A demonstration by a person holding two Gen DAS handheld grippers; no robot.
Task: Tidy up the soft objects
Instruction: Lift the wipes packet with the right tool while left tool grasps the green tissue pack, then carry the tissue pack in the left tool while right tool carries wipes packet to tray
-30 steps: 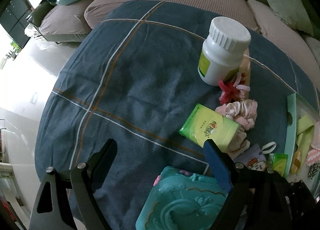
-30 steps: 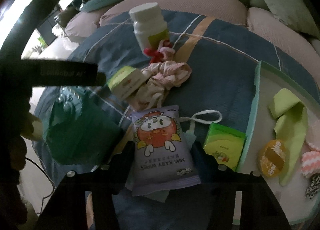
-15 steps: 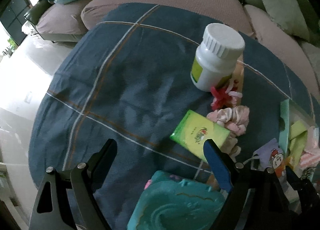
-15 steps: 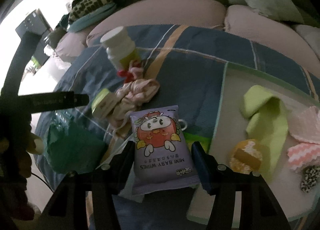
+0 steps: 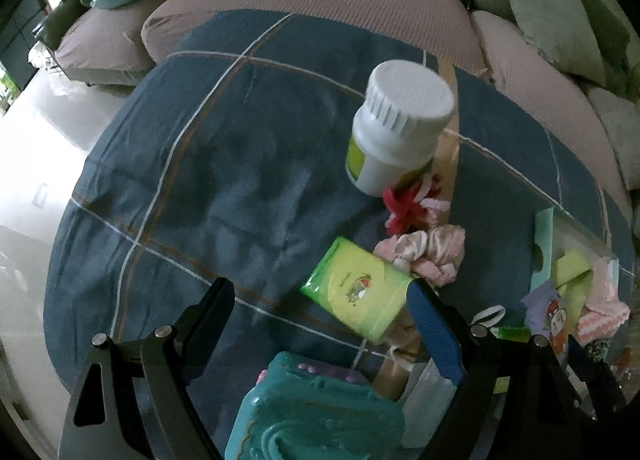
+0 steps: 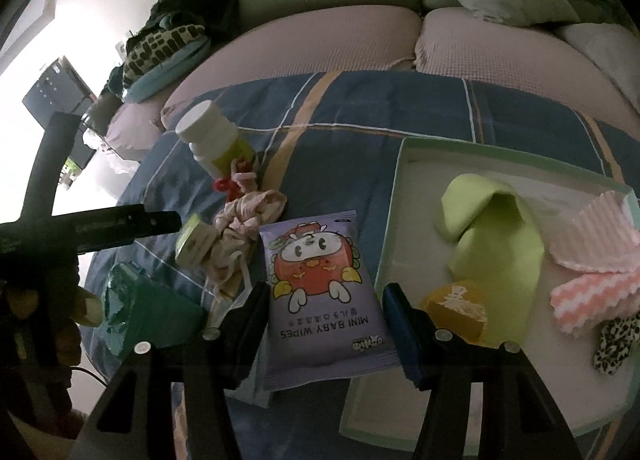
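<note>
My right gripper [image 6: 326, 306] is shut on a purple pack of mini baby wipes [image 6: 324, 292] and holds it lifted beside the left edge of a pale green tray [image 6: 394, 196]. The tray holds a lime cloth [image 6: 496, 228], pink knit pieces [image 6: 596, 260], an orange block [image 6: 456, 310] and a leopard-print scrap [image 6: 614, 344]. My left gripper [image 5: 320, 314] is open and empty above the blue cloth, its right finger next to a green wipes pack [image 5: 358, 294]. A pink scrunchie [image 5: 428, 256] and a red and white hair tie [image 5: 412, 204] lie beyond the green pack.
A white pill bottle [image 5: 398, 128] stands on the blue checked tablecloth [image 5: 224, 164]. A teal plastic case [image 5: 312, 416] lies under my left gripper. A sofa with cushions [image 6: 320, 44] curves round the far side. The left gripper's handle [image 6: 92, 226] crosses the right wrist view.
My right gripper has risen and moved right toward the tray with the purple pack in it. My left gripper has pulled back a little and stays open.
</note>
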